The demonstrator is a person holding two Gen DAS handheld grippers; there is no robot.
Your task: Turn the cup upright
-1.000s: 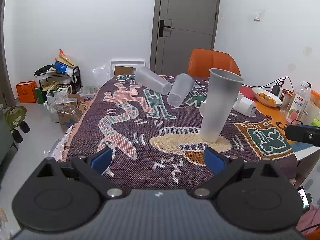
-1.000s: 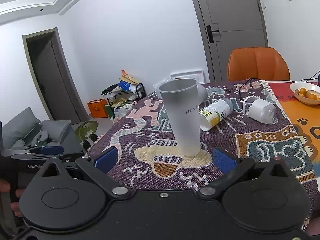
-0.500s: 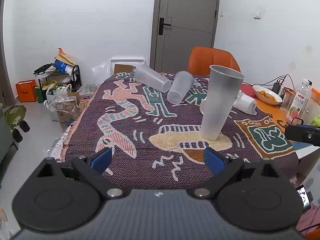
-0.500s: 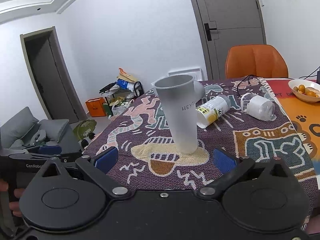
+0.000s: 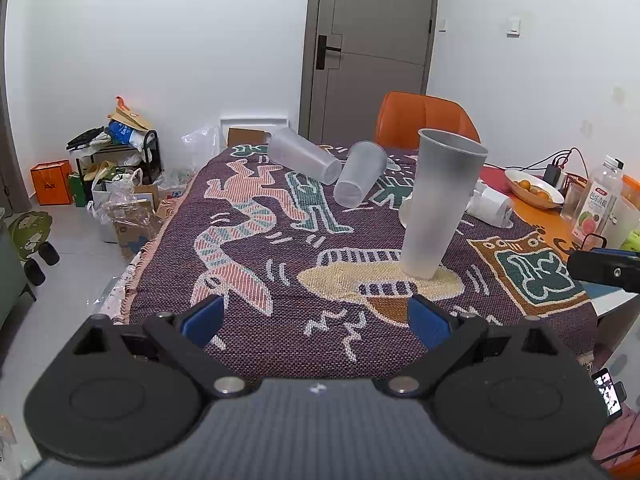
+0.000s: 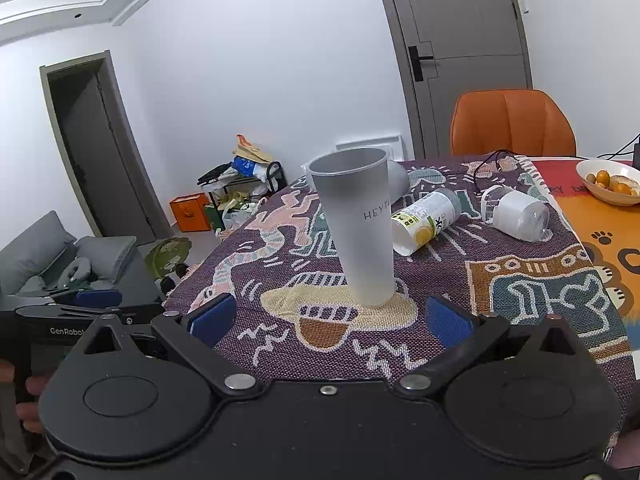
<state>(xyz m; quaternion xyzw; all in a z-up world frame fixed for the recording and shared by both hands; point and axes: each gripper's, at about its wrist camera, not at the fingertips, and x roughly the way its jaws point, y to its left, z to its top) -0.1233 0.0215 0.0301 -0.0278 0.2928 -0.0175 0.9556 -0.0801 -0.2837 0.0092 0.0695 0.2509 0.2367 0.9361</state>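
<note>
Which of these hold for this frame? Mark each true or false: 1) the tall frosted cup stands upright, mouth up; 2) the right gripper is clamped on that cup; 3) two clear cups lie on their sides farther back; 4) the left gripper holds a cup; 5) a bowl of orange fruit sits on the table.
1) True: the tall frosted cup stands upright, mouth up, on the patterned cloth.
2) False: the right gripper is open, short of the cup.
3) True: two clear cups lie on their sides behind it.
4) False: the left gripper is open and empty.
5) True: the bowl of orange fruit sits at the table's far right.
</note>
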